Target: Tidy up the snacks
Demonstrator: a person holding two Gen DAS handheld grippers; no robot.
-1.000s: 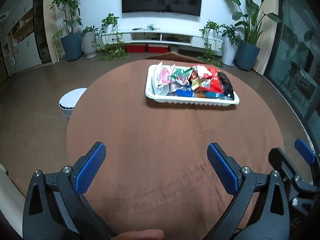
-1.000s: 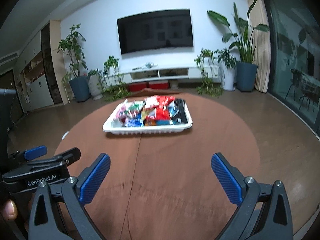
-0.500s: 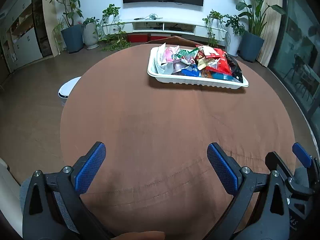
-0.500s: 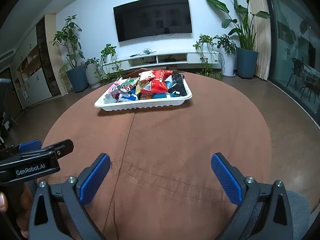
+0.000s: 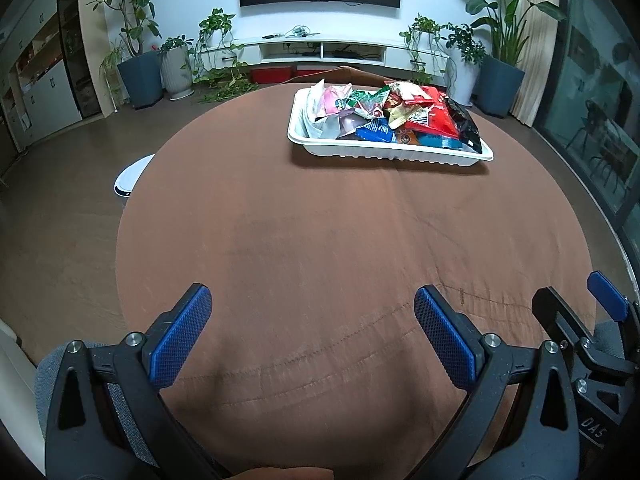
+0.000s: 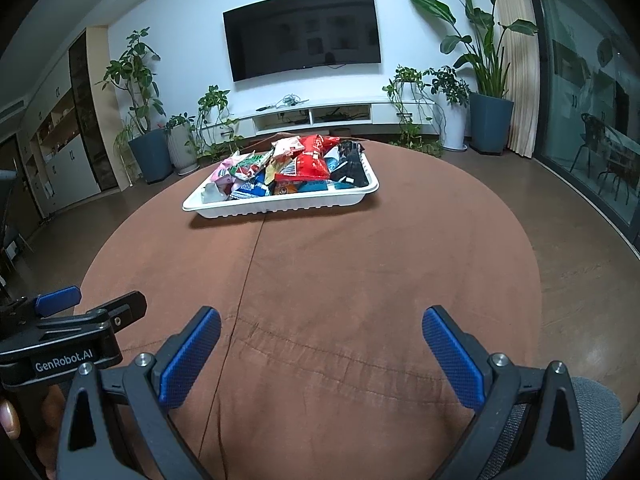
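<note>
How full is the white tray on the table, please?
Full: the white tray is heaped with snack packets rising above its rim, in both views.

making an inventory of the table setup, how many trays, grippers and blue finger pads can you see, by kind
white plastic tray heaped with snack packets: 1
handheld black two-finger grippers, left gripper and right gripper: 2
blue textured pads on the fingers: 4, two per gripper
total: 7
The packets overlap too much to count reliably.

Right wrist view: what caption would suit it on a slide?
Open right gripper above a brown table, facing a white tray heaped with snack packets.
</note>
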